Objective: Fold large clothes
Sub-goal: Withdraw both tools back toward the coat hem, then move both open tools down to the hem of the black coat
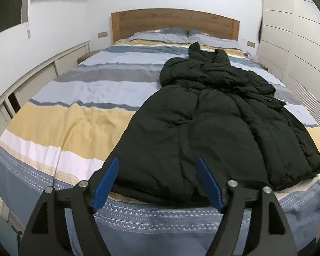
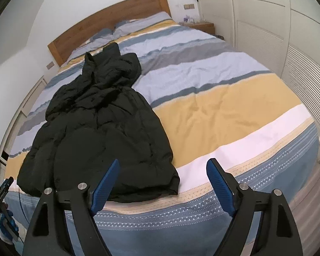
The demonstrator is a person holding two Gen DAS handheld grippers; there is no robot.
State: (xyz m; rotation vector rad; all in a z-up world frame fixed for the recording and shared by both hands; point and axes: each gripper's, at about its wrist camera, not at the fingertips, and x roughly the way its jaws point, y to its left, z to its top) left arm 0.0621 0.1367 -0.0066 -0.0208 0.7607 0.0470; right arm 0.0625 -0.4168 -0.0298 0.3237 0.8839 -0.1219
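A: How are the left tool (image 1: 157, 181) and the right tool (image 2: 163, 181) held?

B: Both are held wide apart and nothing is gripped. The near hem of the coat is framed between the left tool's blue pads (image 1: 106, 184) without being pressed; the right tool is aimed at the hem's right corner, with bare bedding seen between its pads.

A: Where is the garment found?

B: On the bed (image 1: 74, 119), over a striped duvet (image 2: 213, 106). A dark padded coat (image 1: 213, 123) is laid lengthwise, hood toward the wooden headboard (image 1: 172, 21), hem at the foot edge.

A: How is it expected to handle?

B: It is judged bulky, soft and springy, light for its size, with a slick shell. A deep bite on the two hem corners is advised, so the padding is pinched rather than only the outer fabric.
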